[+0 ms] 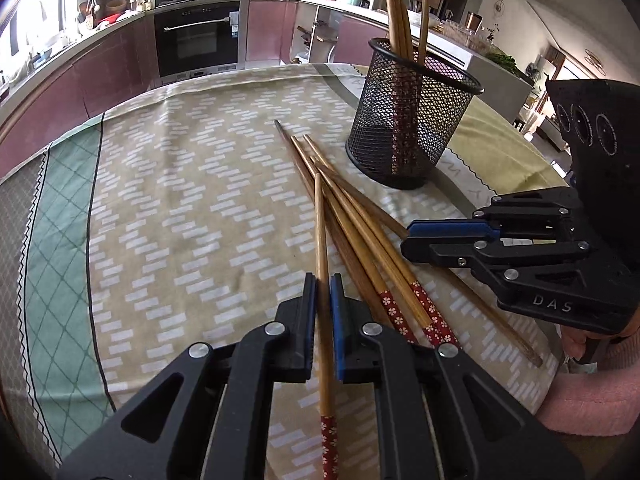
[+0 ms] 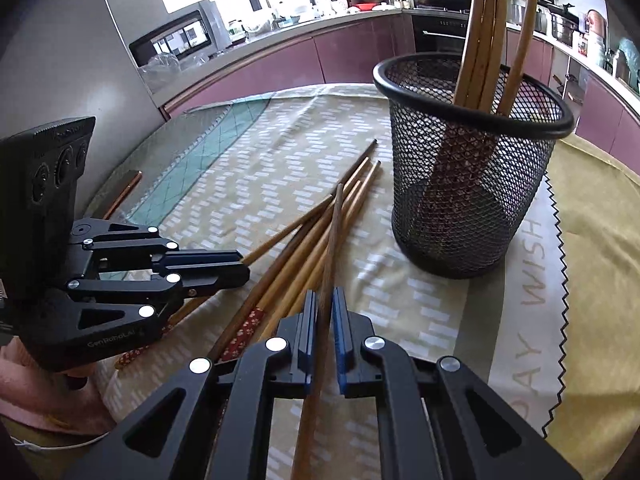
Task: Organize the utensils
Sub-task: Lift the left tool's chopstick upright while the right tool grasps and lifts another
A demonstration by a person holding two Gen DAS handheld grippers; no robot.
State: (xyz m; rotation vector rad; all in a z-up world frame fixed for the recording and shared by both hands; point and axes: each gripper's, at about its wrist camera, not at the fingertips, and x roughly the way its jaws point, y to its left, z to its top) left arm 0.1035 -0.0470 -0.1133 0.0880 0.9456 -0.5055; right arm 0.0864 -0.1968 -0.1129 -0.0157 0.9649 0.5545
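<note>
A black mesh holder stands on the patterned tablecloth with several wooden chopsticks upright in it; it also shows in the right wrist view. A pile of loose chopsticks lies in front of it. My left gripper is shut on one chopstick with a red flowered end. My right gripper is shut on a darker chopstick. Each gripper shows in the other's view, the right one and the left one, both low over the pile.
The round table's cloth has a green band at the left. Kitchen counters and an oven run behind the table. A pink-sleeved hand holds the right gripper at the table's edge.
</note>
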